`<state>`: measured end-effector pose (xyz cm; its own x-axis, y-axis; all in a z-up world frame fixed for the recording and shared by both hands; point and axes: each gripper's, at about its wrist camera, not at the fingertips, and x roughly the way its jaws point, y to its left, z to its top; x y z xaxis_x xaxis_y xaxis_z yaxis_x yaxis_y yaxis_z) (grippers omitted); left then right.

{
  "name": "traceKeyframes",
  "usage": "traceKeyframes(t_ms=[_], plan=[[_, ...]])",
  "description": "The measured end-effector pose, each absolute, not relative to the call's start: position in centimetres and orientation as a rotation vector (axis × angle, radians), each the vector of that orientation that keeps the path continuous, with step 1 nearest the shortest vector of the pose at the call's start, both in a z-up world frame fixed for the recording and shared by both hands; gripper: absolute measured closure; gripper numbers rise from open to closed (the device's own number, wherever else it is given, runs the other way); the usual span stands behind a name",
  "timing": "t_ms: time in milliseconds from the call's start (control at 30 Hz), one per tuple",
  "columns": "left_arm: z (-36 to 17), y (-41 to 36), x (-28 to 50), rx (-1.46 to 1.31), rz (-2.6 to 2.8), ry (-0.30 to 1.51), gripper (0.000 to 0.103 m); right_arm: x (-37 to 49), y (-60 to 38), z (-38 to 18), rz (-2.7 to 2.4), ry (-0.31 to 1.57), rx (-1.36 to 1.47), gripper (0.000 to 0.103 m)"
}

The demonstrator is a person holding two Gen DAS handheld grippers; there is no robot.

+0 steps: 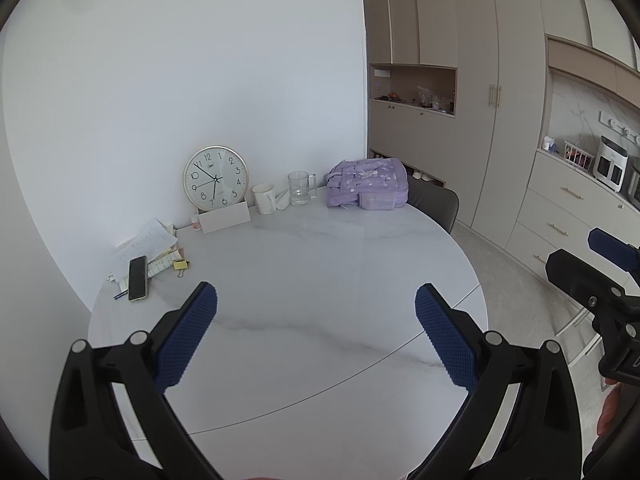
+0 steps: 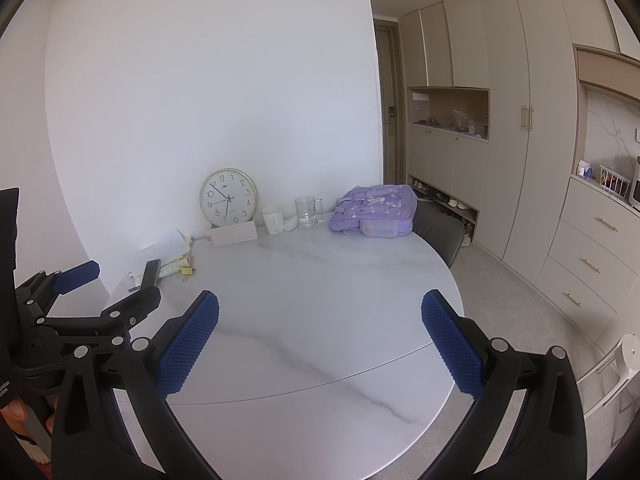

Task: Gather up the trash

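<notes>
A white paper cup point(image 1: 264, 198) point(image 2: 273, 219) stands at the back of the round marble table point(image 1: 320, 264) point(image 2: 320, 272), with a crumpled white paper scrap point(image 1: 283, 199) point(image 2: 290, 223) beside it. My left gripper point(image 1: 316, 296) point(image 2: 116, 284) hovers open over the near half of the table, nothing between its blue pads. My right gripper point(image 2: 320, 300) point(image 1: 572, 250) is open too, to the right of the left one, and holds nothing. Both are well short of the cup.
A wall clock point(image 1: 216, 178), a white card point(image 1: 224, 218), a glass mug point(image 1: 300, 188) and a purple bag point(image 1: 366, 184) line the back. Loose papers point(image 1: 144, 244), a phone point(image 1: 137, 278) and a yellow clip point(image 1: 181, 265) lie at left. A dark chair point(image 1: 434, 204) and cabinets point(image 1: 492, 120) stand right.
</notes>
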<state>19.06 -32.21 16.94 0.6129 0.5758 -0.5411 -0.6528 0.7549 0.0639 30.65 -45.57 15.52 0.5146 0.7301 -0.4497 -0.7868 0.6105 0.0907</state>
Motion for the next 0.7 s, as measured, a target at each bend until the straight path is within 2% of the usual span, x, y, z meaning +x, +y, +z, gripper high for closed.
traceKeyframes(t_ms=[700], plan=[[17.13, -32.11, 19.49, -0.142, 0.707, 0.570, 0.008, 30.50, -45.31, 15.31, 0.907, 0.486, -0.126, 0.002]])
